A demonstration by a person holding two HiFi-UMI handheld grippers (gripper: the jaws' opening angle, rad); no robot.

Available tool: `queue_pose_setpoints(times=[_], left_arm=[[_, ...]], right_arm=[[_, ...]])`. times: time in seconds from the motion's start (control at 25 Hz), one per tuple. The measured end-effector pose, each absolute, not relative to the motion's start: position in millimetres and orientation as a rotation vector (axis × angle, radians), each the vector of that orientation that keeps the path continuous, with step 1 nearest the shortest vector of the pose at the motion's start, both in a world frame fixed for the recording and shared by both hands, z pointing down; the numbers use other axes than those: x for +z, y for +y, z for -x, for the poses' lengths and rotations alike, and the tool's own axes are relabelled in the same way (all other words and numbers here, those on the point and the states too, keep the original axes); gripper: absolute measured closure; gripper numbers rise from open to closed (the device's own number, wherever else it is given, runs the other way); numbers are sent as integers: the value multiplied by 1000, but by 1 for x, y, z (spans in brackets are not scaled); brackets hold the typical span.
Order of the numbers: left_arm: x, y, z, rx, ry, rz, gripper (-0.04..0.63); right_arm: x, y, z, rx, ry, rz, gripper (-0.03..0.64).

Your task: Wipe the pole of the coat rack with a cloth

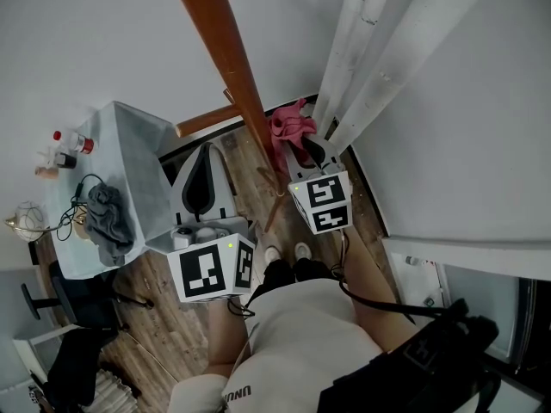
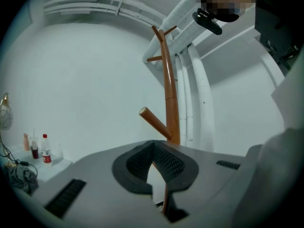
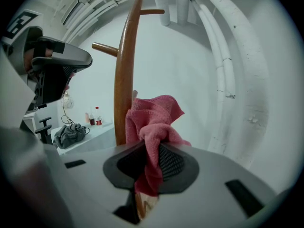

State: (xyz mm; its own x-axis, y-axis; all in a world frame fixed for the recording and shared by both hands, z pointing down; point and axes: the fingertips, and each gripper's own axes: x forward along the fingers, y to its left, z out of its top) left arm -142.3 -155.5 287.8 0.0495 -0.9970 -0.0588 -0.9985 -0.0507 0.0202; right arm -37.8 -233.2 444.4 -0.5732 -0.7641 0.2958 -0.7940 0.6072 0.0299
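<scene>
White walls (image 1: 86,41) and a wood floor (image 1: 250,183) surround the brown coat rack pole (image 3: 123,80), which stands just ahead of both grippers. Right gripper (image 3: 151,163) is clamped on a pink cloth (image 3: 154,122); the cloth bunches up against the side of the pole. Left gripper (image 2: 154,151) has its jaws pressed together at the tips with nothing between them, and it is clear of the pole.

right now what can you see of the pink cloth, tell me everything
The pink cloth looks like a soft terry rag, bunched and crumpled rather than folded. The right gripper has its jaws shut on the cloth's middle: a rumpled mass rises above the pads and a shorter tail hangs below them. It is held off the floor at the right side of the brown wooden pole, apparently lying against it. Nothing else touches it.
</scene>
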Motion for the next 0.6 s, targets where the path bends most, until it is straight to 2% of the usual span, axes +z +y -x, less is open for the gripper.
queue_pose_setpoints(times=[0.6], left_arm=[[289, -161, 134, 81, 2123, 2277, 589]], right_arm=[[441, -244, 14, 162, -2526, -1350, 548]])
